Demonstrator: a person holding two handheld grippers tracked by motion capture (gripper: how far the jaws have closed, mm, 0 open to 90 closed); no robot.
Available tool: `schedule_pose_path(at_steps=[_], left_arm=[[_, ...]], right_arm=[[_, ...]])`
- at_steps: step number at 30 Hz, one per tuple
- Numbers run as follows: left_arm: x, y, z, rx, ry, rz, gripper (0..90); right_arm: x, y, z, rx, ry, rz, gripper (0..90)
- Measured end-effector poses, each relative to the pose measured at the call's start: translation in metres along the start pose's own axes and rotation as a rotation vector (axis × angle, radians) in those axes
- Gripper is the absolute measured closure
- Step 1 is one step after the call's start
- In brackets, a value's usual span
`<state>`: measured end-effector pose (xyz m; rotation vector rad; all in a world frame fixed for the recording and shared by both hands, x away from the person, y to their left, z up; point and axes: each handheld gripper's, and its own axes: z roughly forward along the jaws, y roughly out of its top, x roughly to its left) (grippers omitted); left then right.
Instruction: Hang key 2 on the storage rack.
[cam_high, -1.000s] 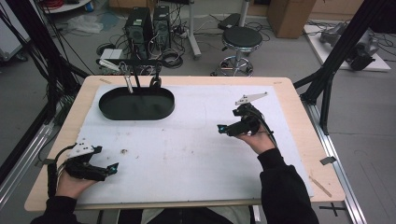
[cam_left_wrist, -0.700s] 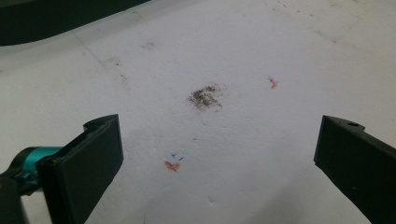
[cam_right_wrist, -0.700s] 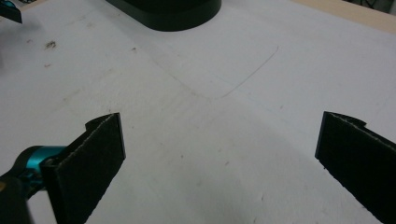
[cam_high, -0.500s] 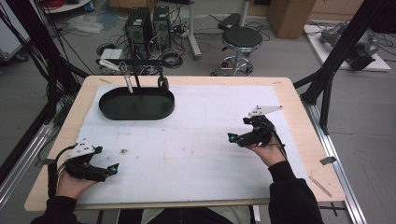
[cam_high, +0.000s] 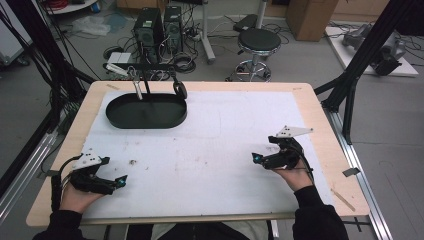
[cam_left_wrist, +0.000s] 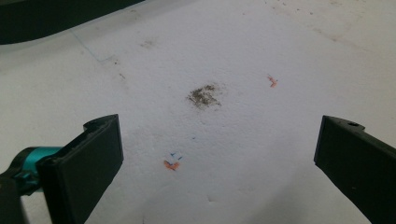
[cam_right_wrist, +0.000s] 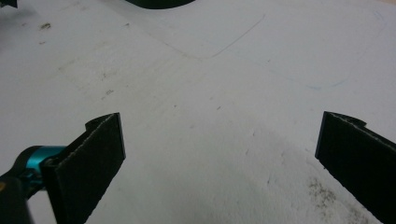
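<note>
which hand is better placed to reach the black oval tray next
Left, probably. The black oval tray sits at the table's far left, on the same side as the left tongs. The right tongs would have to cross the white mat. Both are open and empty.

No text, label, brand, number or sign can be read in any of the views. The white sheet (cam_high: 220, 135) covering the table carries only faint pen outlines and small orange and blue marks, none forming letters or digits. The equipment on the floor beyond the table's far edge is too small and blurred to show any writing.
</note>
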<state>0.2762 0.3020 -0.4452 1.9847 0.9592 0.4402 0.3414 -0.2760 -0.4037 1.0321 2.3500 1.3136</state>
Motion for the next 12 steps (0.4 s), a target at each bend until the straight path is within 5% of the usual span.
schedule_pose_path(at_steps=[12], left_arm=[[-0.001, 0.0, 0.001, 0.004, 0.005, 0.002, 1.8]], right_arm=[[-0.002, -0.025, -0.011, -0.037, -0.042, 0.021, 0.8]])
